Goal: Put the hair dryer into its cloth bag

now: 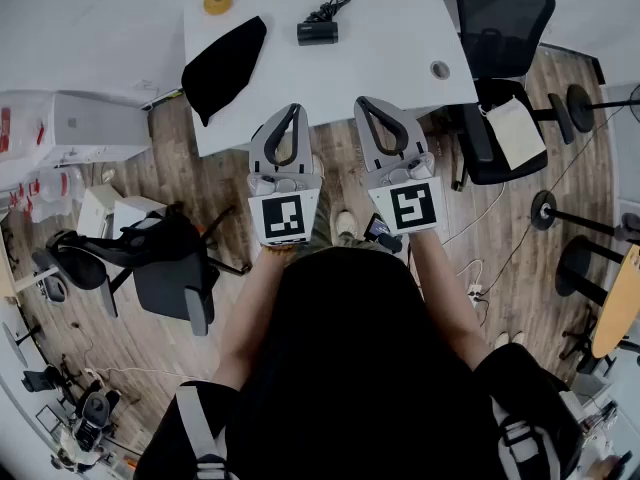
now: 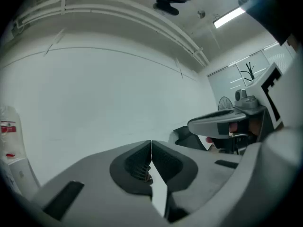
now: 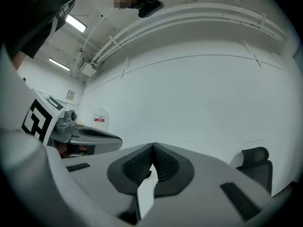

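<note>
On the white counter [image 1: 385,53] ahead of us, the black cloth bag [image 1: 224,66] lies flat near the left edge, its pointed end hanging just over the front edge. The hair dryer [image 1: 318,32] sits well apart from it, farther back, with its black cord [image 1: 331,8] bunched behind it. We hold the left gripper [image 1: 291,116] and the right gripper [image 1: 367,108] side by side, short of the counter's front edge. Both grippers have their jaws pressed together on nothing
</note>
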Demonstrator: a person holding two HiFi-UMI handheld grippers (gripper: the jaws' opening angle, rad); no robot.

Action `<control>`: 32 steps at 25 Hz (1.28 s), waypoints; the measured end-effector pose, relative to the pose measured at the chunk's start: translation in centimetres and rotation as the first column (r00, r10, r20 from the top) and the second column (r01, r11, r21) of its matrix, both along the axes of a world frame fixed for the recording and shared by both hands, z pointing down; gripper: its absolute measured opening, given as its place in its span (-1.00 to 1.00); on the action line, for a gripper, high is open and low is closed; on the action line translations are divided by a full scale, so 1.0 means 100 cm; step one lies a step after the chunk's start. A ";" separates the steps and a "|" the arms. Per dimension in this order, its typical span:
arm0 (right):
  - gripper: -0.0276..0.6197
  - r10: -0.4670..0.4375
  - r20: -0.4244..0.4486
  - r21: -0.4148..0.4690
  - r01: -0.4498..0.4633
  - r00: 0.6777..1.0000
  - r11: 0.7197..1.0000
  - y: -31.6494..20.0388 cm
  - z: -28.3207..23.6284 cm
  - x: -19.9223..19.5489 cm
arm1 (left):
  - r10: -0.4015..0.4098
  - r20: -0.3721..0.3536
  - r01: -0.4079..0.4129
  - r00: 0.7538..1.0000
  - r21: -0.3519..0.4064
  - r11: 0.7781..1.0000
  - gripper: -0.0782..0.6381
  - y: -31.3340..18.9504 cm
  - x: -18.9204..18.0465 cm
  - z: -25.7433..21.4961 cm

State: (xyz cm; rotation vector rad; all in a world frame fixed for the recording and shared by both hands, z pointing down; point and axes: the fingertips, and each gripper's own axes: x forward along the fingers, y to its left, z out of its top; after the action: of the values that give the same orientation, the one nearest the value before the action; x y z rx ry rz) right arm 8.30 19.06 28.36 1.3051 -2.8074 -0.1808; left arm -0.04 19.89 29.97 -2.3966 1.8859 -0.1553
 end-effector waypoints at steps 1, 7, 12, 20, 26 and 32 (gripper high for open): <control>-0.83 0.000 0.001 0.001 0.000 1.000 1.000 -0.001 -0.001 0.000 | 0.001 0.000 -0.001 1.000 0.002 1.000 -0.71 -0.001 0.000 -0.001; -0.82 -0.049 0.008 -0.005 0.049 0.999 0.999 -0.001 -0.002 -0.007 | 0.003 -0.001 -0.003 1.000 0.002 1.000 -0.71 -0.005 0.000 -0.001; -0.82 -0.054 0.007 -0.015 0.054 0.999 0.998 -0.005 0.001 -0.014 | 0.000 -0.001 0.000 1.000 0.011 1.000 -0.71 -0.011 -0.003 -0.001; -0.82 -0.065 0.004 -0.039 0.065 0.998 0.997 -0.029 0.005 -0.029 | -0.015 -0.006 0.015 1.000 -0.002 1.000 -0.71 -0.034 -0.023 0.004; -0.82 -0.069 0.005 -0.042 0.069 0.998 0.997 -0.055 0.002 -0.045 | -0.013 -0.008 0.013 1.000 -0.020 1.000 -0.71 -0.058 -0.037 0.005; -0.82 -0.068 0.002 -0.055 0.068 0.998 0.996 -0.083 0.001 -0.062 | -0.009 -0.009 0.009 1.000 -0.043 0.999 -0.71 -0.087 -0.055 0.008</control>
State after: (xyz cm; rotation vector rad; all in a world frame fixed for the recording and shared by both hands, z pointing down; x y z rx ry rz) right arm 2.13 10.77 28.51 1.1987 -2.8370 -0.1049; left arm -5.51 11.23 30.78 -2.4201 1.9168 -0.1877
